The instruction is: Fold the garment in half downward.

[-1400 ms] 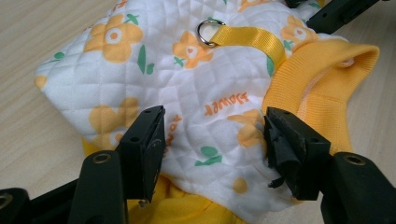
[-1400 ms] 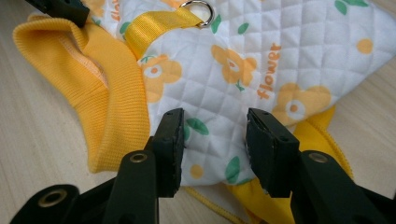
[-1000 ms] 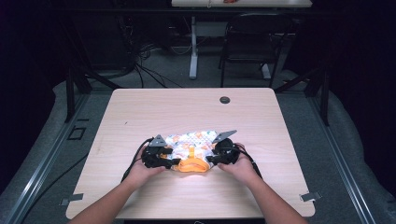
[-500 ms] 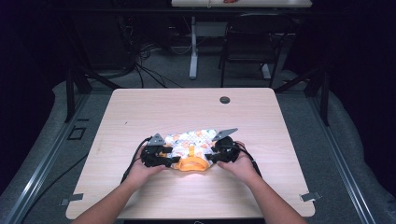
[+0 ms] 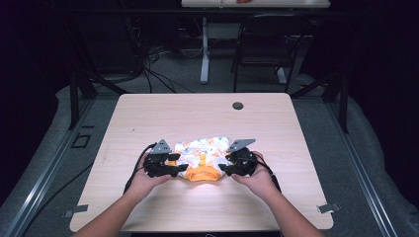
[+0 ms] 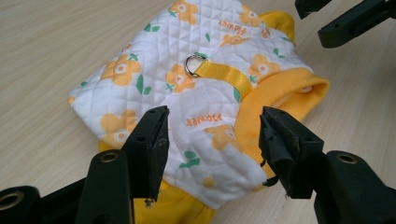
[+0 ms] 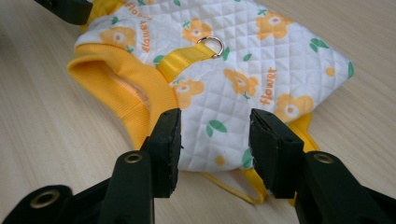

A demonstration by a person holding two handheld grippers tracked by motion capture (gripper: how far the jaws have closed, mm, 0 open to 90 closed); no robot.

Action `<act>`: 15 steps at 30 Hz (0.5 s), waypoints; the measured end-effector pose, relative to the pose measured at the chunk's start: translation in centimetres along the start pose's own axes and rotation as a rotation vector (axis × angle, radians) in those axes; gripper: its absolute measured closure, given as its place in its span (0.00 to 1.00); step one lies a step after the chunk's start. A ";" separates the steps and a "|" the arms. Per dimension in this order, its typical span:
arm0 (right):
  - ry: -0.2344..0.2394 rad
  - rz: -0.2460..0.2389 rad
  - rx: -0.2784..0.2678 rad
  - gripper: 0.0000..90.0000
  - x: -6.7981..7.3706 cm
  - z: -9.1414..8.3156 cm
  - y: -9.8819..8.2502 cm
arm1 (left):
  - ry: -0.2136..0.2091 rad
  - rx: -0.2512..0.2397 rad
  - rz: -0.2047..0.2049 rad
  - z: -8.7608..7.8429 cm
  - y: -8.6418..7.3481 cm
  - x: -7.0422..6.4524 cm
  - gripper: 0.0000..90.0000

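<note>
Quilted garment (image 5: 202,150), white with orange print and an orange collar, lies flat on the wooden table (image 5: 276,133). Left gripper (image 5: 174,169) and right gripper (image 5: 228,167) flank it at the near edge; a black grommet (image 5: 238,105) sits beyond

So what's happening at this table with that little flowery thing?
A person sits at a wooden table with a pair of black tongs in each hand. Between them lies a small quilted pet vest, white with orange flowers, yellow trim and a metal ring on a yellow strap. The left tongs have just been closing slightly and the right tongs opening; both stand open over the vest's ends, gripping nothing.
</note>
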State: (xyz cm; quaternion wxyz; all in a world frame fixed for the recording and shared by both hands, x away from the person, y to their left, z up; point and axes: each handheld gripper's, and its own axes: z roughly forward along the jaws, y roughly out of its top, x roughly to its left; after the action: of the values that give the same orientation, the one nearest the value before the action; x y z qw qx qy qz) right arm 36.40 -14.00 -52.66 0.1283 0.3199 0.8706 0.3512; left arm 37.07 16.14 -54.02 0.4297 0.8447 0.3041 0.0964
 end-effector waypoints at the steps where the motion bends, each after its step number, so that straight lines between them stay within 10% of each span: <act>1: -0.003 -0.007 -0.001 0.59 0.3 -0.2 0.0 | 0.006 0.000 -0.004 -0.2 -0.1 -0.1 0.48; 15: -0.018 0.033 -0.025 0.59 2.0 -2.2 -2.3 | 0.005 -0.016 -0.065 -2.2 -2.9 -0.8 0.49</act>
State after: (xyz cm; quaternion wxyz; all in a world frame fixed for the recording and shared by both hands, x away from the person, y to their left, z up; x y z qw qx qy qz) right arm 32.78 -15.10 -52.72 0.1343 0.3358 0.8595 0.3611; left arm 34.25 18.39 -54.90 0.4389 0.8307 0.3314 0.0870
